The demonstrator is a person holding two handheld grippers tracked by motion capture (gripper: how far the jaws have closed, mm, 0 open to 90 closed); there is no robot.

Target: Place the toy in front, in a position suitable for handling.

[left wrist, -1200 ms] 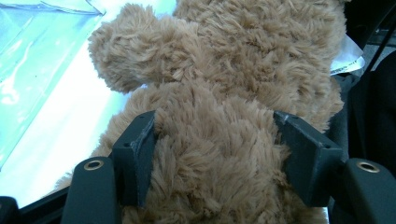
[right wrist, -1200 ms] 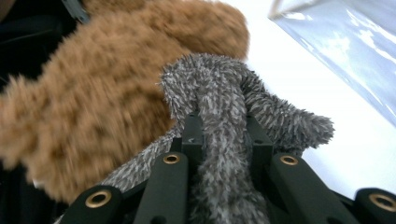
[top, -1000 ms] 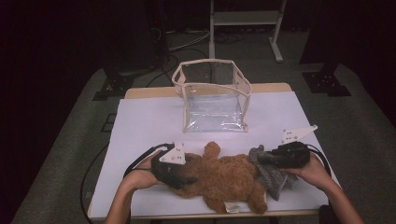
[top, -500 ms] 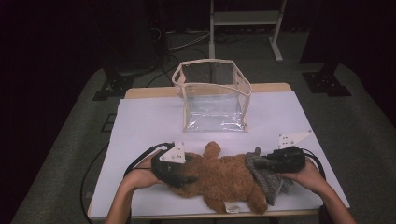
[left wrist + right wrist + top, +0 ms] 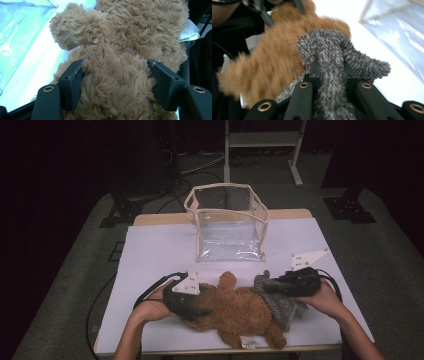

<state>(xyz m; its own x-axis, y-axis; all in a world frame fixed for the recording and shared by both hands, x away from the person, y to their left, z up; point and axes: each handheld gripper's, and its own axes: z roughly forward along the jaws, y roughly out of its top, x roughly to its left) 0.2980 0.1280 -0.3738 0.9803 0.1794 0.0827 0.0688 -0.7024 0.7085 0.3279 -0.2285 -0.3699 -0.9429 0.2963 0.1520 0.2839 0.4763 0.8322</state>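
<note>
Your right tool (image 5: 270, 283) has slid left across the lower right of the frame since a second ago, dragging the grey knit garment (image 5: 281, 304) closer over the brown teddy bear (image 5: 235, 311). A second ago the grey fabric sat lower and further right beside the bear; now it bunches up against the bear's back end. Likely you're pulling the garment along the bear, either dressing or undressing it; can't tell which.

Right tool: clenched on a twisted strand of the grey knit, seen clearly in the right gripper view (image 5: 331, 72). Left tool (image 5: 197, 311): jaws pressed into either side of the bear's plush body (image 5: 117, 85), grasping it and pinning it to the desk (image 5: 160, 250). Left hand hasn't shifted.

Bear lies on its side at lower centre, fluffy tan-brown fur, white tag (image 5: 246, 341) at the bottom edge. Garment is speckled grey, fuzzy. Clear plastic bag (image 5: 228, 227) stands open at upper centre, well apart from the bear.
</note>
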